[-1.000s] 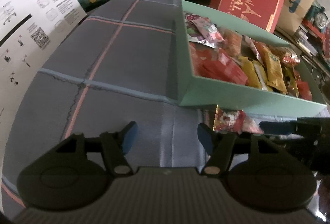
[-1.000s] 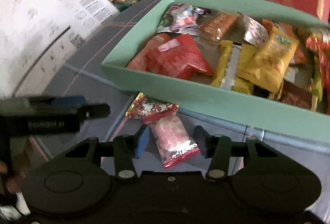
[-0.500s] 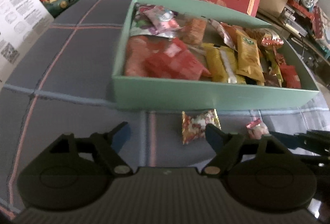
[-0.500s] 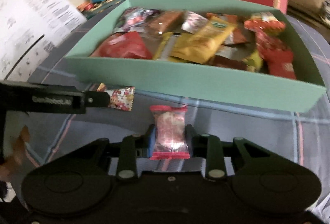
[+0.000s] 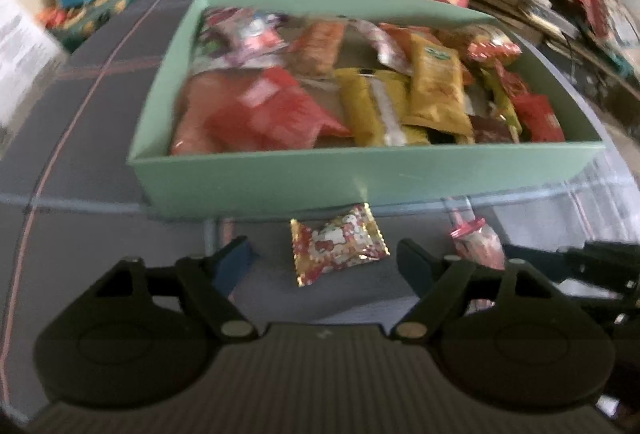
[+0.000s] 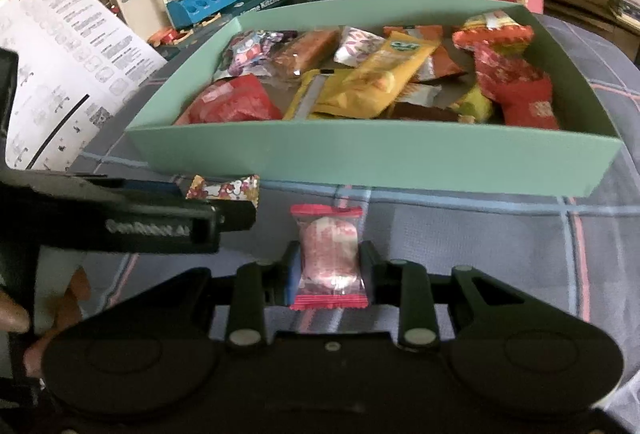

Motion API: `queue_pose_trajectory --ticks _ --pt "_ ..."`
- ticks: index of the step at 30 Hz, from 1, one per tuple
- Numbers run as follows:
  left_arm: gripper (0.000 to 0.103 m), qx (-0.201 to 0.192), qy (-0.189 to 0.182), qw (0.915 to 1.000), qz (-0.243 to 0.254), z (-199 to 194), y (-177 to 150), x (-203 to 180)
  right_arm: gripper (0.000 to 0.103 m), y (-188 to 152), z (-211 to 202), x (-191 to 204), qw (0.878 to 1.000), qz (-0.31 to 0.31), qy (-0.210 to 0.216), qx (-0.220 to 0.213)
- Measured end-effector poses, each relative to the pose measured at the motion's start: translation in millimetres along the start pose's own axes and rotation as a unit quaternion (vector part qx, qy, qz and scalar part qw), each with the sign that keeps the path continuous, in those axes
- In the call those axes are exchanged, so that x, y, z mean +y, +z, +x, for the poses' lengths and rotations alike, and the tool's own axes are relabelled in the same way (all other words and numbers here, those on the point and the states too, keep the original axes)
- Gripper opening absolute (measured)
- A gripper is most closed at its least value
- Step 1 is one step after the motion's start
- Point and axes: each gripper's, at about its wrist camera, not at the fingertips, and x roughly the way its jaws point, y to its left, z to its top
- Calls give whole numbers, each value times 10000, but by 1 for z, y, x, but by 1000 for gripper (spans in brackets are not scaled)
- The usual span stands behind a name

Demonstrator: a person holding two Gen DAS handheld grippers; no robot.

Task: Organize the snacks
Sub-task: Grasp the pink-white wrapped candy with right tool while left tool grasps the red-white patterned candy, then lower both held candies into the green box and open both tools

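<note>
The right tool (image 6: 329, 272) is clamped on a pink candy (image 6: 329, 258) in a clear wrapper with red ends, held in front of the green box (image 6: 376, 158). The left tool (image 5: 325, 260) is spread wide and grips nothing; a gold and red candy packet (image 5: 338, 244) lies on the checked counter (image 5: 100, 138) between its fingers, just beside the box's near wall. The box holds many red, yellow and orange snack packets (image 6: 372, 78).

The left gripper (image 6: 224, 210) covers part of the patterned snack packet (image 6: 224, 189); left-wrist view is blurred
</note>
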Motion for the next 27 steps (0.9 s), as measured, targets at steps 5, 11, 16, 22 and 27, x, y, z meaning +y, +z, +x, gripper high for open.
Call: queue_pose_trajectory --ticks 5,11,16,22,27 --pt "31 -307 184 9971 677 -4 -11 -22 29 -4 -6 -6 9999 95 -62 -28" --pt "25 -181 34 9992 344 -17 -12 -10 28 -6 -12 -11 9991 431 48 -1" --pt "24 -218 -57 9995 210 -32 -16 0 28 -6 -23 -16 9978 656 82 -41" --pt "24 -381 -141 9991 133 -54 -19 2 28 -5 -37 -10 9977 646 143 -147" --pt "24 -633 -127 9979 20 -76 -9 9 28 13 -52 -4 9971 615 294 -350"
